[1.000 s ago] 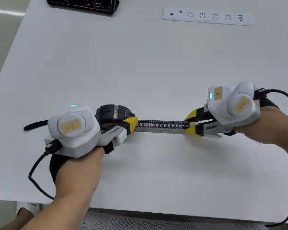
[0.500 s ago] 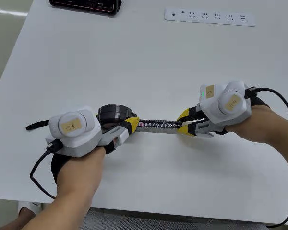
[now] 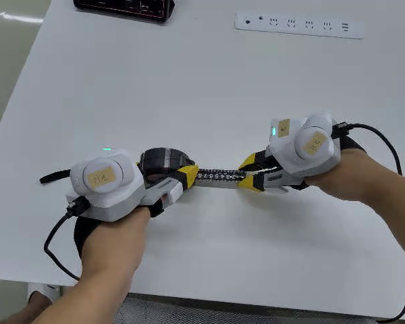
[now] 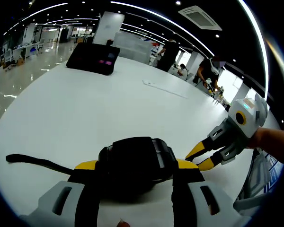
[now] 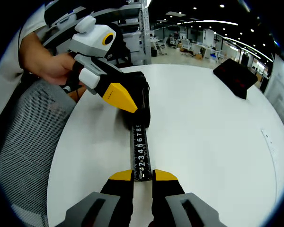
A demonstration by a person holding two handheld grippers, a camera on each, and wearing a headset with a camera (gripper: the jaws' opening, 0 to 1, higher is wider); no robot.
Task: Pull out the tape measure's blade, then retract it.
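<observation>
A: Since the right gripper point(image 5: 142, 176) has its yellow-tipped jaws pressed together on the free end of the narrow black steel blade with white numerals point(image 5: 139, 146), what is the first failure to expect?

B: Loss of grip at that end. From where I stand the hold is on a thin, smooth strip, and the spring in the case is judged to pull against it. If the strip slides between the jaws, the blade will snap back towards the left gripper point(image 3: 173, 173) uncontrolled.

A: And the case end?

B: The left gripper's jaws are closed on the squat black plastic tape measure case point(image 4: 135, 161), one jaw on each flank; the case appears to rest on the white tabletop point(image 3: 189, 88). A short run of blade lies between the two grippers. The case is rounded, so a sideways load could turn it within the jaws.

A: Cause?

B: Any travel of the right gripper off the line of the blade. Lifting it, or drifting to either side of the left gripper's jaw tips, would twist the strip, which is likely to buckle at the mouth of the case.

A: Anything near the work?

B: The thin black wrist strap point(image 4: 35, 162) trails behind the left gripper, away from the right one, clear of the blade. The white power strip point(image 3: 297, 25) lies well beyond both grippers. Neither is judged a hazard.
</observation>
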